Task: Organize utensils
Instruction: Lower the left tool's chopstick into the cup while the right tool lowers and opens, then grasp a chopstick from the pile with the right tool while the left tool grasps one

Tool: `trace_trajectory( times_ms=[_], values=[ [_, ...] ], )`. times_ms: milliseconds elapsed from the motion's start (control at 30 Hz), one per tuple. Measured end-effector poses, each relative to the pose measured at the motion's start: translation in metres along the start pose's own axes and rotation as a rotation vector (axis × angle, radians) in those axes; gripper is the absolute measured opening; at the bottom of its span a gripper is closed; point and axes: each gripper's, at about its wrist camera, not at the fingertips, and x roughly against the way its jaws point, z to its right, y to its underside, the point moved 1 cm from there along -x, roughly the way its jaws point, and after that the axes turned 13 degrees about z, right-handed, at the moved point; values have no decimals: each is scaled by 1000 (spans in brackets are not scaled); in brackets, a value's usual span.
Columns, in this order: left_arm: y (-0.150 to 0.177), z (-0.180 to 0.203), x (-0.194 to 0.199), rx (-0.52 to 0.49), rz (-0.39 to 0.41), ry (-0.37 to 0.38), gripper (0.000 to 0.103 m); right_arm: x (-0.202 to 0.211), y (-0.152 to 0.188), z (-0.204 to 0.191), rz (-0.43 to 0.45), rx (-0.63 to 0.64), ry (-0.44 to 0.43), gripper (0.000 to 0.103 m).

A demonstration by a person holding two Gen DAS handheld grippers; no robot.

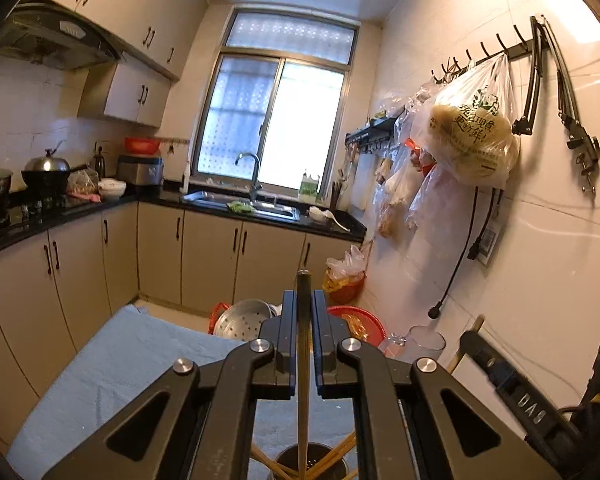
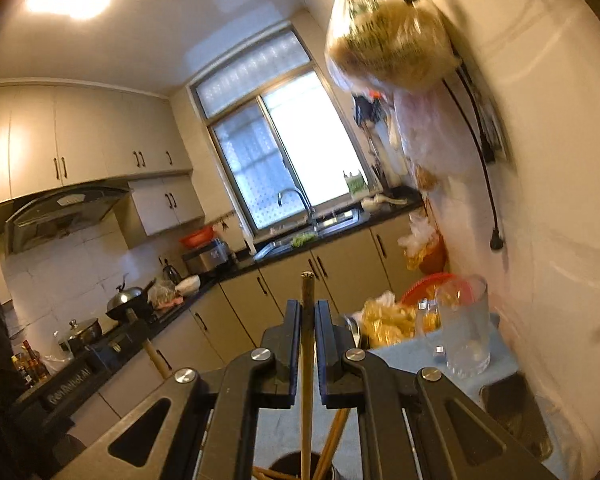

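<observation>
My left gripper is shut on a single wooden chopstick that stands upright between its pads, top end poking above the fingers. Below it, a round metal utensil holder holds several more chopsticks, fanned out. My right gripper is likewise shut on a single upright chopstick over the same holder. Each gripper shows at the edge of the other's view: the right gripper at the right, the left gripper at the left, each with its stick.
The holder stands on a table under a blue cloth. A clear glass pitcher and a dark cup sit at the table's right. Beyond are a red basket, a metal steamer and wall-hung plastic bags.
</observation>
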Motion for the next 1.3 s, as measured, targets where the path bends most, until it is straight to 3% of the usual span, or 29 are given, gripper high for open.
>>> trace_trajectory(
  times_ms=[300,600,767,900,967,1033,1200,1300],
  values=[
    [25,1,2,-22,-33,5,7,-3,32,12,-67,-11,9,8],
    [41,-2,2,-56,-116,8,7,-8,55,18,-157,-16,10,9],
    [45,-10,2,-37,-165,-3,7,-9,61,20,-195,-22,5,12],
    [39,-17,9,-10,-198,32,9,-6,64,19,-229,-22,14,13],
    [30,-24,22,14,-191,48,21,1,62,19,-243,-47,11,15],
    [20,-31,36,25,-184,34,56,13,57,17,-244,-50,12,20],
    [8,-59,85,4,-228,-37,58,62,57,4,-279,-56,-5,27],
    [26,-83,115,14,-322,-54,59,97,73,-5,-339,-52,-35,28]
  ],
)
